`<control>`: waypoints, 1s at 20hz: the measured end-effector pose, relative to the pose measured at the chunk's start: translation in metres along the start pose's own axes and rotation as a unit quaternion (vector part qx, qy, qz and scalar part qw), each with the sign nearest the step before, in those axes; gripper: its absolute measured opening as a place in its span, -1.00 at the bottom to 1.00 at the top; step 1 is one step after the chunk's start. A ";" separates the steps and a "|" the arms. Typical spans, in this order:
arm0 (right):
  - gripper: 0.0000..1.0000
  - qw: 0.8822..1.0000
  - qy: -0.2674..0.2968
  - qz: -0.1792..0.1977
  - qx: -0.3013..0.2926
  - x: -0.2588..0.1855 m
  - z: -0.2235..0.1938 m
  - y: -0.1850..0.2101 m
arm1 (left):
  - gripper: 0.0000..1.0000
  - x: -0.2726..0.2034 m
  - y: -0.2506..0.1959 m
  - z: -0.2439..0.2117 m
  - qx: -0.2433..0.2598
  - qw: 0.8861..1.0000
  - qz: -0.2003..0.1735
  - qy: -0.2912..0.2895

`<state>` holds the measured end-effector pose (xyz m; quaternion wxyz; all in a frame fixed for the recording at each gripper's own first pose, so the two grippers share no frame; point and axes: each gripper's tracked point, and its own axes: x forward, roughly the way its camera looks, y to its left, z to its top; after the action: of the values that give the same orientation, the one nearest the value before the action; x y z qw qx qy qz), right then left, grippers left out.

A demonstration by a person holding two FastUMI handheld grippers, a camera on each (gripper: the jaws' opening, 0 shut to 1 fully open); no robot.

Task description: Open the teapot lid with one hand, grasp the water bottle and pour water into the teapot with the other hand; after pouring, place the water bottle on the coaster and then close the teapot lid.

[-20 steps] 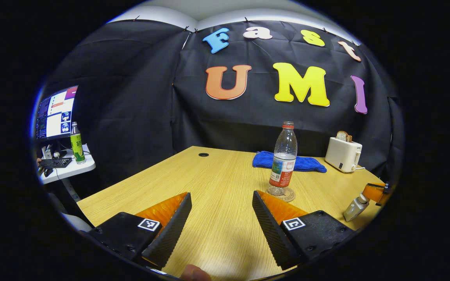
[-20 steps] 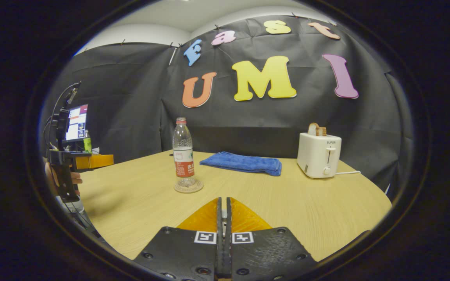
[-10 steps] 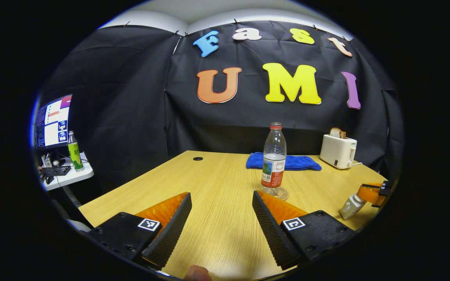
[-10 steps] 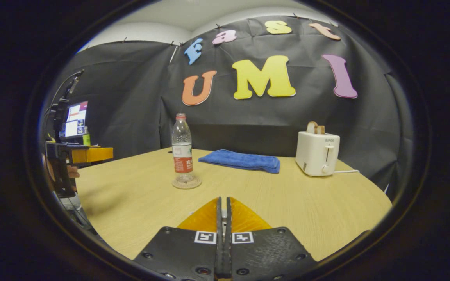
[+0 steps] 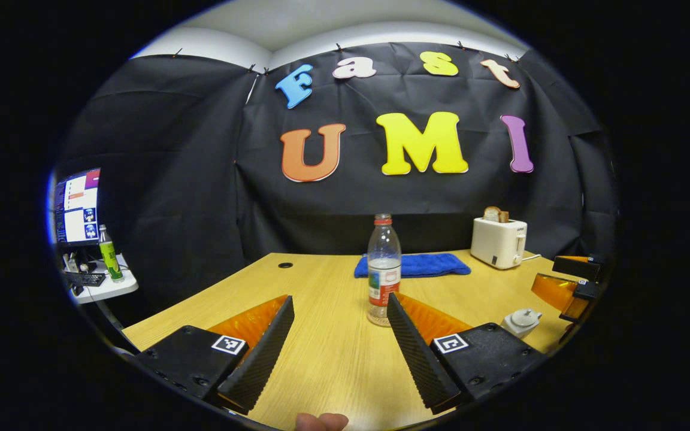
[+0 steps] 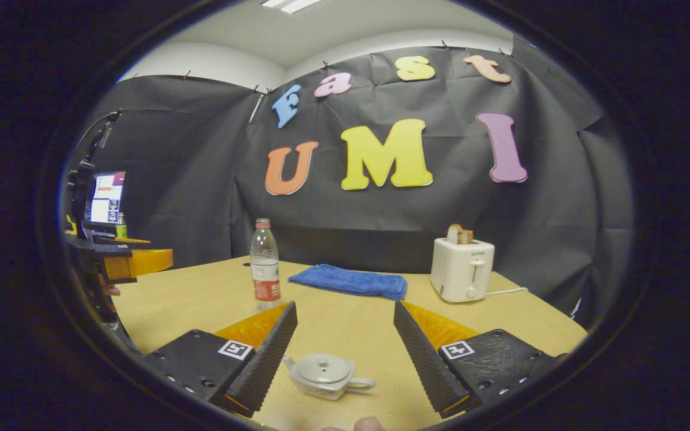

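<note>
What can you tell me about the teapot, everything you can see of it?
The teapot is small, squat and pale grey-white, ceramic by its look. It stands upright on the wooden table, the lid seated on top with a small round knob, a spout at one side and a loop handle at the other. In the right gripper view it lies between the right tongs' open fingers, which do not touch it. In the left gripper view it sits by the table's right edge.

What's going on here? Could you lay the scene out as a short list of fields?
table: wooden
bottle: upright, capped, far from both grippers
teapot: lid on, between the right gripper's fingers, untouched
left gripper: open, empty
right gripper: open, empty
behind: blue towel, toaster with bread
</note>
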<state>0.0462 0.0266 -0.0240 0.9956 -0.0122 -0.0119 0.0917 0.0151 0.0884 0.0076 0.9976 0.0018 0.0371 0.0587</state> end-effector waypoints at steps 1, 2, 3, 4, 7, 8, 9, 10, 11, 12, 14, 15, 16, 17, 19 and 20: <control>0.95 1.000 -0.009 -0.020 -0.005 -0.005 0.010 -0.012 | 0.96 -0.001 -0.011 0.005 0.002 1.000 -0.006 -0.006; 0.94 0.999 -0.016 -0.036 -0.008 -0.011 0.018 -0.022 | 0.95 -0.002 -0.022 0.010 0.001 1.000 -0.011 -0.010; 0.94 0.999 -0.020 -0.047 -0.008 -0.018 0.024 -0.031 | 0.95 -0.004 -0.035 0.016 -0.003 1.000 -0.019 -0.016; 0.94 0.998 -0.023 -0.055 -0.006 -0.025 0.029 -0.038 | 0.95 -0.006 -0.047 0.022 -0.007 0.999 -0.024 -0.024; 0.94 0.997 -0.031 -0.068 -0.006 -0.044 0.043 -0.049 | 0.96 -0.016 -0.064 0.035 -0.008 0.999 -0.019 -0.042; 0.94 0.997 -0.038 -0.073 -0.010 -0.051 0.048 -0.051 | 0.96 -0.019 -0.074 0.039 -0.006 0.998 -0.028 -0.049; 0.94 0.996 -0.043 -0.080 -0.014 -0.056 0.052 -0.054 | 0.96 -0.022 -0.079 0.041 0.000 0.998 -0.031 -0.053; 0.94 0.995 -0.049 -0.088 -0.013 -0.062 0.054 -0.058 | 0.96 -0.026 -0.081 0.045 0.006 0.998 -0.031 -0.060; 0.94 0.994 -0.053 -0.096 -0.008 -0.067 0.055 -0.061 | 0.95 -0.029 -0.081 0.049 0.008 0.997 -0.029 -0.069; 0.94 0.993 -0.053 -0.103 -0.002 -0.071 0.052 -0.062 | 0.95 -0.032 -0.083 0.052 0.008 0.996 -0.033 -0.078; 0.94 0.993 -0.052 -0.109 0.004 -0.077 0.050 -0.061 | 0.95 -0.034 -0.089 0.049 0.007 0.996 -0.042 -0.074; 0.94 0.992 -0.053 -0.113 0.004 -0.077 0.051 -0.063 | 0.95 -0.035 -0.086 0.047 0.005 0.997 -0.040 -0.073; 0.94 0.992 -0.053 -0.117 0.003 -0.078 0.051 -0.064 | 0.95 -0.034 -0.085 0.047 0.003 0.997 -0.040 -0.071; 0.94 0.991 -0.054 -0.120 0.002 -0.079 0.052 -0.065 | 0.95 -0.034 -0.085 0.044 0.003 0.997 -0.041 -0.066; 0.94 0.991 -0.055 -0.123 -0.002 -0.079 0.054 -0.063 | 0.95 -0.034 -0.082 0.042 0.004 0.997 -0.040 -0.064; 0.94 0.991 -0.054 -0.123 -0.005 -0.079 0.054 -0.062 | 0.95 -0.033 -0.080 0.041 0.006 0.997 -0.038 -0.062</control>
<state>-0.0214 -0.0478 0.0297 0.9972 -0.0110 -0.0672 -0.0314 -0.0054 0.0049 0.0505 0.9994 0.0101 -0.0246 0.0202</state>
